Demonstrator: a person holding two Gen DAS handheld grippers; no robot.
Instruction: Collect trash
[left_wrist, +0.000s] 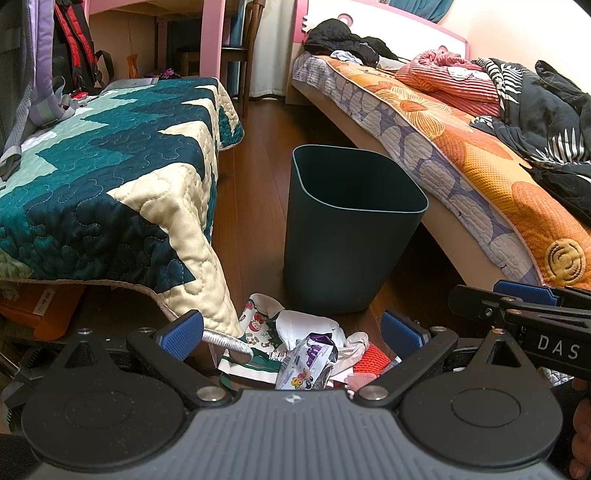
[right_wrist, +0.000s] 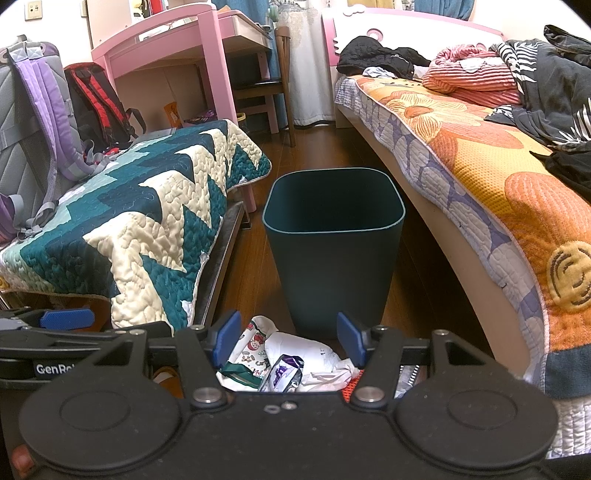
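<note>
A dark teal trash bin (left_wrist: 351, 229) stands upright on the wooden floor between two beds; it also shows in the right wrist view (right_wrist: 332, 251). A pile of trash (left_wrist: 303, 350) lies on the floor just in front of the bin: white crumpled paper, a printed wrapper, a silver and purple foil packet, a red mesh piece. The pile also shows in the right wrist view (right_wrist: 288, 362). My left gripper (left_wrist: 291, 334) is open above the pile, holding nothing. My right gripper (right_wrist: 288, 338) is open above the same pile, holding nothing. The right gripper shows from the side in the left wrist view (left_wrist: 517, 306).
A low bed with a teal and cream quilt (left_wrist: 110, 184) is on the left, with backpacks (right_wrist: 44, 122) on it. A bed with an orange flowered cover (left_wrist: 461, 155) and heaped clothes (left_wrist: 535, 110) is on the right. A pink desk (right_wrist: 184, 48) and a chair (right_wrist: 273, 88) stand behind.
</note>
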